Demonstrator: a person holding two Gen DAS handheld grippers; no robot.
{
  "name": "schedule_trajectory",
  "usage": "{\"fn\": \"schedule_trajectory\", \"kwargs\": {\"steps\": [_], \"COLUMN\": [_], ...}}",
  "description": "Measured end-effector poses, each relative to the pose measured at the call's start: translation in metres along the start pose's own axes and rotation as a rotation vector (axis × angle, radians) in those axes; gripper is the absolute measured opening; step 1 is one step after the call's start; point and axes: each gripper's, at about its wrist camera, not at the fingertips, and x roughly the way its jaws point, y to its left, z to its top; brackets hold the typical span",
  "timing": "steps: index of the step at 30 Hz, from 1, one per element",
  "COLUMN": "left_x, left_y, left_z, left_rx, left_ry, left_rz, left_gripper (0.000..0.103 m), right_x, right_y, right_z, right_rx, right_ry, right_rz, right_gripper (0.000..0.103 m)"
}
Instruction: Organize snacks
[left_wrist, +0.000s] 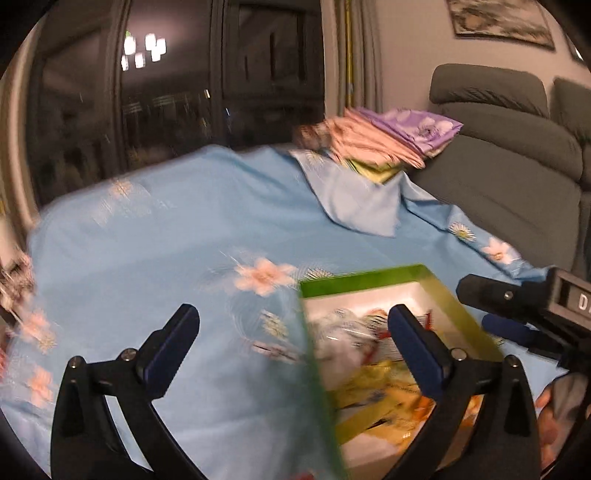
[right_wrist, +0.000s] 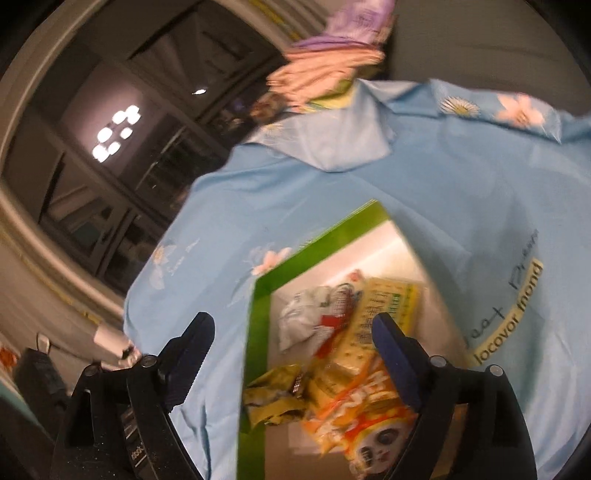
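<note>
Both tongs stand spread wide with nothing between their pads. From the left wrist view, the left tongs (left_wrist: 293, 323) hang over the near left corner of a green-rimmed box (left_wrist: 373, 275), one finger above the blue cloth (left_wrist: 184, 229) and the other above the box's inside. Also in that view, the right tongs (left_wrist: 480, 306) reach in from the right edge, just beside the box's right wall.

From the right wrist view, the right tongs (right_wrist: 293, 332) hover over the same box (right_wrist: 258, 314), which sits open-topped on the flowered blue cloth (right_wrist: 461, 177). Inside the white-lined box lie the snacks: a pale crumpled packet (right_wrist: 299, 321) toward the far end, a yellow cracker pack (right_wrist: 388, 306) beside it, an olive-yellow wrapper (right_wrist: 273, 391) against the left wall, and an orange bag with a panda face (right_wrist: 369, 439) nearest the camera. They overlap one another in a loose heap.

Beyond the box, a stack of folded fabrics (left_wrist: 388, 140) in pink, purple and yellow-green rests at the far edge of the cloth. A grey sofa (left_wrist: 509, 147) stands to the right of it, and dark glass doors (left_wrist: 166, 103) fill the back. Much of both views is blurred.
</note>
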Motion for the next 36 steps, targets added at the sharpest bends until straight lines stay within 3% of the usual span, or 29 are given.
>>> {"fn": "schedule_trajectory", "kwargs": {"steps": [8,13,18,22,28,36], "left_x": [-0.044,-0.063,-0.081,-0.084,-0.063,-0.041], "left_y": [0.038,0.064,0.109,0.148,0.182,0.210], "left_z": [-0.005,-0.017,-0.048,-0.083,-0.125,-0.156], "left_rx": [-0.001,0.009,-0.024,-0.057,-0.090,-0.214], "left_ry": [-0.057,-0.056,-0.001,0.071,0.180,0.265], "left_rz": [0.025,0.119,0.247,0.350,0.389,0.395], "left_gripper": [0.103,0.103,0.103,0.103,0.103,0.103], "right_x": [0.007,0.013,0.024,0.046,0.083,0.116], "right_y": [0.068,0.096,0.135,0.167,0.184,0.172], "right_z": [-0.029,-0.048,-0.081,-0.131,-0.177,-0.186], "right_rx": [-0.214,-0.286,-0.467,-0.610,-0.719,-0.737], "right_ry": [0.029,0.037,0.032,0.063,0.140,0.198], "right_rz": [0.057,0.085,0.039,0.030,-0.001,-0.097], "right_gripper": [0.092,0.093,0.093,0.093,0.093,0.093]}}
